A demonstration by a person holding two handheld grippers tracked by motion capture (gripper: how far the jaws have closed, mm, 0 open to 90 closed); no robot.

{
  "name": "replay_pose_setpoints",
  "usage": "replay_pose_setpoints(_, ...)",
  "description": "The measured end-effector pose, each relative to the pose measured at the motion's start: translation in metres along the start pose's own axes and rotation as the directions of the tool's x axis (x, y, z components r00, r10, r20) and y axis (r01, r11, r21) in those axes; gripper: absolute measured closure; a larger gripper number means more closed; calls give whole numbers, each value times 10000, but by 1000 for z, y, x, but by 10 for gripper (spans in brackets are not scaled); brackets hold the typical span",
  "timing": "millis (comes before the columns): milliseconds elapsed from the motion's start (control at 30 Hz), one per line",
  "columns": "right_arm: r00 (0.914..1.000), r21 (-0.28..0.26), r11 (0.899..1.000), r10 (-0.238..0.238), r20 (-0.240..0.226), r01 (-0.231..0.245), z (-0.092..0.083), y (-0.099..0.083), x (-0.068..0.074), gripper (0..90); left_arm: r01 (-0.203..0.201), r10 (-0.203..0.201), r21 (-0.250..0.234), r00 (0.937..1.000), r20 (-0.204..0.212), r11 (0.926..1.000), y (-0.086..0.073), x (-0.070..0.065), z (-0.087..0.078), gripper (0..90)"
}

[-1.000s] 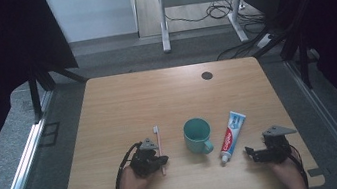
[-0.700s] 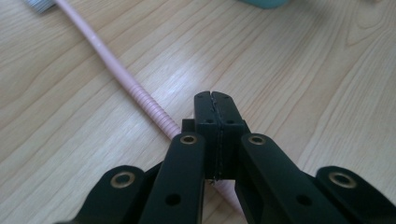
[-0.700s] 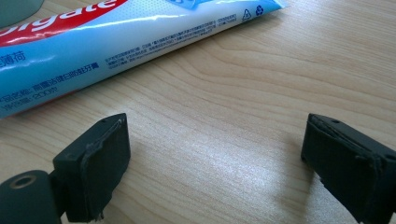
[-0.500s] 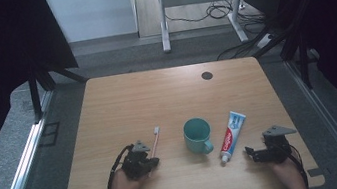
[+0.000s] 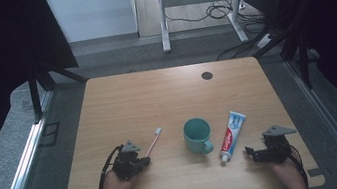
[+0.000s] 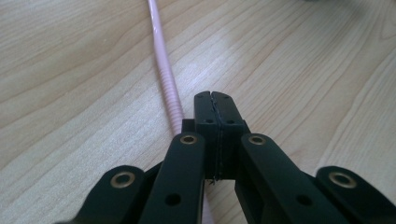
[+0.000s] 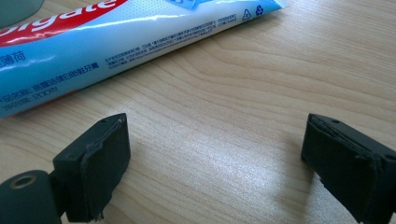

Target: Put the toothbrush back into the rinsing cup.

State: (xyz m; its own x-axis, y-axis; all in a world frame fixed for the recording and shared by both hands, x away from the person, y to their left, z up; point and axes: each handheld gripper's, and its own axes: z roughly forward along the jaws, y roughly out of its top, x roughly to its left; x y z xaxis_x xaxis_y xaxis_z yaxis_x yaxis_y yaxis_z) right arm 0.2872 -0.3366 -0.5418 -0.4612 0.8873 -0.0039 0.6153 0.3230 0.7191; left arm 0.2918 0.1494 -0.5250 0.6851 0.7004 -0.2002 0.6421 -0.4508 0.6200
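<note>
While the left gripper (image 5: 142,160) rests with its jaws pressed flat together and nothing between them, a pink toothbrush (image 5: 152,144) lies on the table just beside its tips, handle toward the near edge and white head (image 5: 158,131) angled toward the far right; in the left gripper view the ribbed pink handle (image 6: 169,88) runs past the closed tips on their left side, beside them rather than gripped. The right gripper (image 5: 254,154) waits near the near right corner, its jaws spread wide and empty, apparently readied for the toothpaste tube (image 5: 230,134), which lies close beyond it with its cap (image 5: 223,158) toward the near edge. A teal mug (image 5: 198,134) stands upright between brush and tube, handle turned to the near side, likely the place where the brush belongs. The pale wood-grain table (image 5: 166,95) is bare toward its far edge apart from a small dark round disc (image 5: 207,75) near the far right corner. Dark curtains flank the table, and beyond it a grey floor carries a white metal frame (image 5: 193,0) and loose cables (image 5: 215,12).
</note>
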Motion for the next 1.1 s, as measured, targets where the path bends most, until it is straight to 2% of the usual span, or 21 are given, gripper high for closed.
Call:
replay_pose_setpoints(167, 10000, -4, 10000, -7, 2, 7, 0, 0, 0, 76, -34, 33, -121, 10000, -45, 9999, 3, -1, -3, 893)
replay_pose_setpoints(233, 10000, -2, 10000, 0, -1, 0, 0, 0, 0, 76, 1, -2, -119, 9999, -119, 9999, 4, -1, -3, 862)
replay_pose_setpoints(433, 10000, -5, 10000, -8, 2, 8, 0, 0, 0, 76, 19, -23, -128, 9994, -341, 9999, 5, 1, -4, 706)
replay_pose_setpoints(500, 10000, 0, 10000, 3, -1, -3, 0, 0, 0, 77, 101, -109, -126, 9982, -593, 9999, 6, 3, -4, 637)
replay_pose_setpoints(600, 10000, -5, 10000, -10, 3, 10, 0, 0, 0, 76, 105, -102, 34, 9964, -840, 9999, 7, 4, -3, 591)
replay_pose_setpoints(667, 10000, -5, 10000, -9, 3, 9, 0, 0, 0, 76, 58, -48, 95, 9950, -994, 9999, 8, 5, -2, 578)
replay_pose_setpoints(767, 10000, 0, 10000, 1, 0, -1, 0, 0, 0, 76, 146, -142, 30, 9948, -1004, 9999, 10, 6, -3, 569)
replay_pose_setpoints(900, 10000, -1, 10000, 0, 0, 0, 0, 0, 0, 76, 14, -4, 89, 9936, -1128, 10000, 13, 8, -4, 559)
replay_pose_setpoints(1100, 10000, -1, 10000, 0, 1, 0, 0, 0, 0, 76, 36, -16, 159, 9921, -1253, 9999, 18, 13, -7, 548)
